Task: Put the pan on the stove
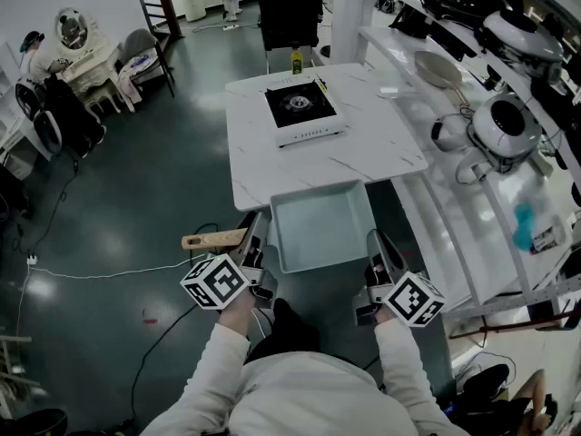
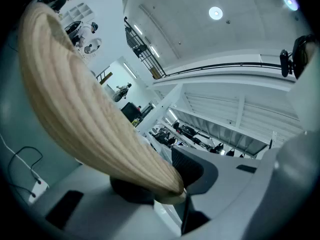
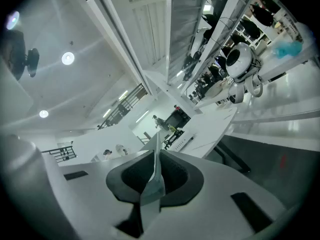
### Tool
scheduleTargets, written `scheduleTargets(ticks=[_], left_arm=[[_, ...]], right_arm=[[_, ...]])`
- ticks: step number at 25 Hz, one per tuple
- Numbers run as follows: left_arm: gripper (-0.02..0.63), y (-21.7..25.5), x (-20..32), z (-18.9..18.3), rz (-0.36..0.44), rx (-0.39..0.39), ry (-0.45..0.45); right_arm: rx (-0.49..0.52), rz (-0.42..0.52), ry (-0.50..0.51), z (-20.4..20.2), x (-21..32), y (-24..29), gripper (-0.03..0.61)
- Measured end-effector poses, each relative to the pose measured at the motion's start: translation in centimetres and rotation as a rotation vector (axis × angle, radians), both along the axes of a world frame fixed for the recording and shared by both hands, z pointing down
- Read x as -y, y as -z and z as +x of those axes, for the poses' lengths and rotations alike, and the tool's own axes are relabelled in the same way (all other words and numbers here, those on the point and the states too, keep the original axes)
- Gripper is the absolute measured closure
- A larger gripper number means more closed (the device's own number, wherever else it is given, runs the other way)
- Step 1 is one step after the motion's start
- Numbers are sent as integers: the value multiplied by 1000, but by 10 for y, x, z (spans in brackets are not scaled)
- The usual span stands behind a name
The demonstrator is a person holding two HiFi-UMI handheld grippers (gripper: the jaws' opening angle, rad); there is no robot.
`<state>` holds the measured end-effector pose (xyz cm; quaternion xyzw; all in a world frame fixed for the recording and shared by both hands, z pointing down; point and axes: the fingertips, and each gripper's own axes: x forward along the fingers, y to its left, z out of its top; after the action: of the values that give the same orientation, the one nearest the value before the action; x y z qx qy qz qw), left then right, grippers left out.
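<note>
**Inspector:** Nearest the person, what did each claw hold?

**Assistant:** The left gripper was clamped on the wooden handle of the square pan. The handle stuck out to the left. The right gripper was pinched narrow on the thin rim at the pan's near right side.

**Inspector:** And the pan's position?

**Assistant:** It was empty, carried roughly level between both grippers, at the near edge of the white table. Whether its far rim touched that edge could not be told.

**Inspector:** The destination?

**Assistant:** The portable stove sat toward the far side of the table, well apart from the pan. A yellow bottle stood just beyond it.

**Inspector:** Risks noted?

**Assistant:** In my judgement the rim grip was the weak point. A thin edge between the pads could slip if the two grippers advanced unevenly, tipping the pan. The rounded handle could roll within the left jaws. If carried too low, the pan could strike the table edge or the stove's front. If pushed too far, it could topple the bottle.
</note>
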<state>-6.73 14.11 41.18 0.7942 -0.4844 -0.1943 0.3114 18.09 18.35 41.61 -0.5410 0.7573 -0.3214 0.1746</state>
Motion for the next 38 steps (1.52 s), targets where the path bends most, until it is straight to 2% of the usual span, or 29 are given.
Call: scheduleTargets(ticks=[16, 25, 32, 38], left_arm=[[491, -4, 10, 10, -16, -8, 9], [489, -9, 25, 9, -36, 6, 32], [489, -12, 65, 0, -42, -4, 36], [489, -20, 122, -6, -43, -11, 14]], right_arm=[[0, 15, 10, 8, 10, 2, 520], [-7, 0, 36, 6, 35, -5, 518], [-24, 1, 38, -3, 75, -2, 517], [-12, -1, 22, -9, 126, -9, 517]])
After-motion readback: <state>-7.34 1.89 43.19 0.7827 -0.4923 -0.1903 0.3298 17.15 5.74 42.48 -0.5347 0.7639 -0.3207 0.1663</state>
